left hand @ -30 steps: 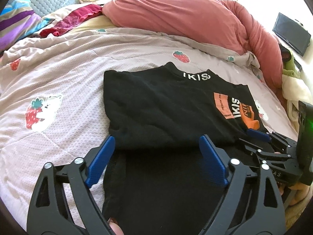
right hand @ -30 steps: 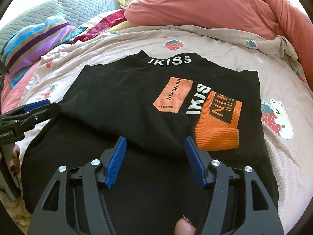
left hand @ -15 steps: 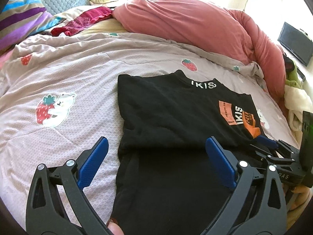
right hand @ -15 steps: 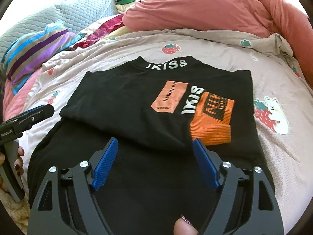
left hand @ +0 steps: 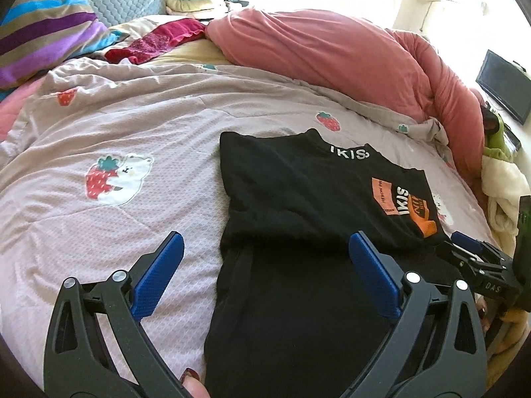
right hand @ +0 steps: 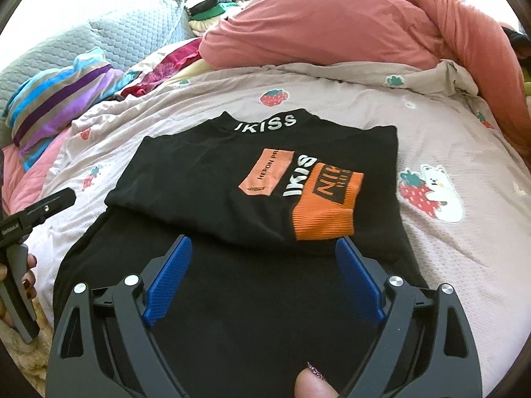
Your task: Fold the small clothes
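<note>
A black shirt [left hand: 298,199] with white IKISS lettering and orange patches lies on the bed, its sleeves folded in over the chest; it also shows in the right wrist view [right hand: 205,172]. Its lower half lies flat toward me. My left gripper [left hand: 265,248] is open and empty, above the shirt's near left edge. My right gripper [right hand: 262,255] is open and empty, over the shirt's lower middle. The right gripper also shows at the right edge of the left wrist view [left hand: 478,258], and the left gripper at the left edge of the right wrist view [right hand: 39,212].
The bed has a pale pink strawberry-print cover [left hand: 116,132]. A bunched salmon-pink duvet [left hand: 332,53] lies at the back. A striped pillow [left hand: 43,43] and red cloth [left hand: 156,39] lie at the back left. A dark screen [left hand: 504,86] is at the far right.
Both grippers have drawn back toward me and away from the shirt's fold, and their jaws have opened wider. The left gripper has shifted left. The shirt has not moved.
</note>
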Available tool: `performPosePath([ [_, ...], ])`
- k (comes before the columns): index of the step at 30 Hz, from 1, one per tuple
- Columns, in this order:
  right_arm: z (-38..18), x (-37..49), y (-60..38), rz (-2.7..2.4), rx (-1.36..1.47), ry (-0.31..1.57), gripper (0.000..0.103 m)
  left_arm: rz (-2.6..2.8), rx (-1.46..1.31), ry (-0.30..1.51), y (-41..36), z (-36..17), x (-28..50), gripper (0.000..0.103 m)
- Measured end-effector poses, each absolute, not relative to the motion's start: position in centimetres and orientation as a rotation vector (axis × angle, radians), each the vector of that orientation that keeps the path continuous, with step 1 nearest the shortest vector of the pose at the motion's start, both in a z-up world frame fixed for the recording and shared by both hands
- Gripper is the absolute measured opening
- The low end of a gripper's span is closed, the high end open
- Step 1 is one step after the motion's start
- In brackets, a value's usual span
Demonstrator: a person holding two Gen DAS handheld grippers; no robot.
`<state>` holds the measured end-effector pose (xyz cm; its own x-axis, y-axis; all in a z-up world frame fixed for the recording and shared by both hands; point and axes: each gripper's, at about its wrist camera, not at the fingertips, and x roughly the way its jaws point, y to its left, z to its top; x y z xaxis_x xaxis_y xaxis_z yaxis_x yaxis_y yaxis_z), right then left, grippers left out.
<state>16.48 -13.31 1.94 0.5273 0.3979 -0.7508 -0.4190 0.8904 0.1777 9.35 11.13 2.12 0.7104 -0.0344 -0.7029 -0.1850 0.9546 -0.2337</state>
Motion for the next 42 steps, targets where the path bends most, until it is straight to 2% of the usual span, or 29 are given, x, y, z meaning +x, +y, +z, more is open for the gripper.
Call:
performPosePath([
  [42,4.7,11.5,-19.1,0.433,-0.024,0.836,0.091,0.183,-0.214,0.822,9.6,2.6,1.5,0.093],
])
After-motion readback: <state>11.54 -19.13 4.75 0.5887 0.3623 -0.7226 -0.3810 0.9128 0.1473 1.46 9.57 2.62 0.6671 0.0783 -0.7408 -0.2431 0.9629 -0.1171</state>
